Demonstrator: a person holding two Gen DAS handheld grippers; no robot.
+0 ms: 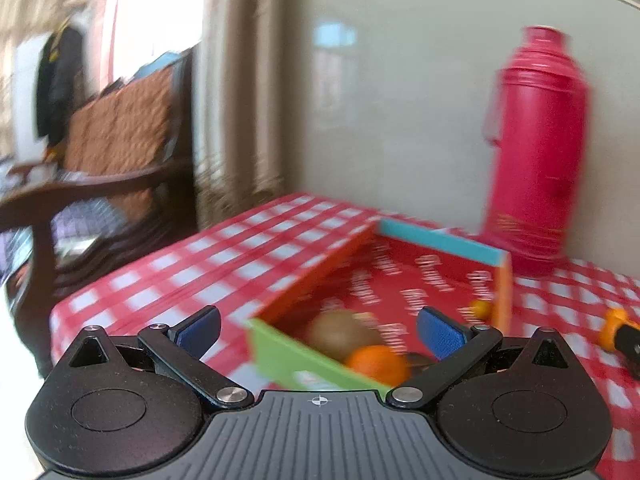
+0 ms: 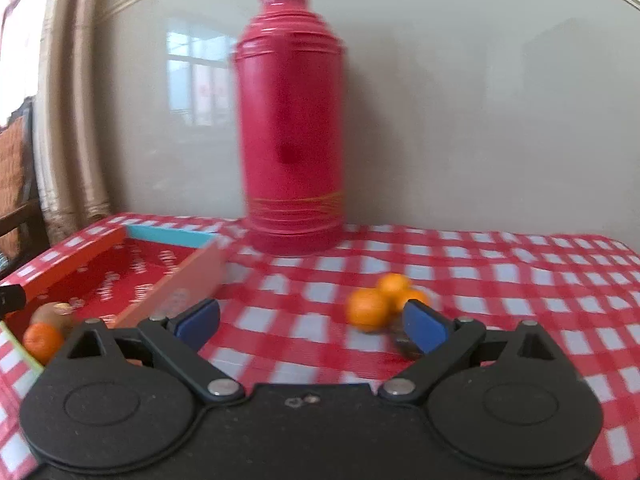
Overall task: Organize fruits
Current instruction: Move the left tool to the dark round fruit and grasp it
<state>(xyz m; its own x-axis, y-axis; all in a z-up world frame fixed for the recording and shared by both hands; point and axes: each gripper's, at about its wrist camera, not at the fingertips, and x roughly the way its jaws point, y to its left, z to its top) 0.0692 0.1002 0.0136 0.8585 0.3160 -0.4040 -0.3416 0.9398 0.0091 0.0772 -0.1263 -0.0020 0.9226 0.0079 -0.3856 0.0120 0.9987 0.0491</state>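
From where I steer, both views are smeared with blur, so fine detail is lost. The surface under me is a table covered by a red-and-white checked cloth that runs back to a pale glossy wall. The wall mirrors a window at about 10 o'clock in the right view. A beige curtain hangs past the table's far left corner, and at 9 o'clock in the left view I see a dark wooden chair with a patterned orange-brown cushion.

My left gripper has its blue pads spread wide, holding and touching nothing. Between them, just ahead, lies the near green end of the tray. An orange and a brown kiwi sit together in that near corner, touching as far as I can tell. A small orange thing rests against the tray's right wall; I cannot say what it is. The tray has an orange left wall, a blue far wall and a red printed floor.

My right gripper is likewise spread wide and empty. Three oranges huddle on the cloth at 1 o'clock, just beyond its right pad; I cannot tell whether pad and fruit touch. The tray is at 10 o'clock there.

Farthest back, a red flask stands upright against the wall, just beyond the tray's far right corner.
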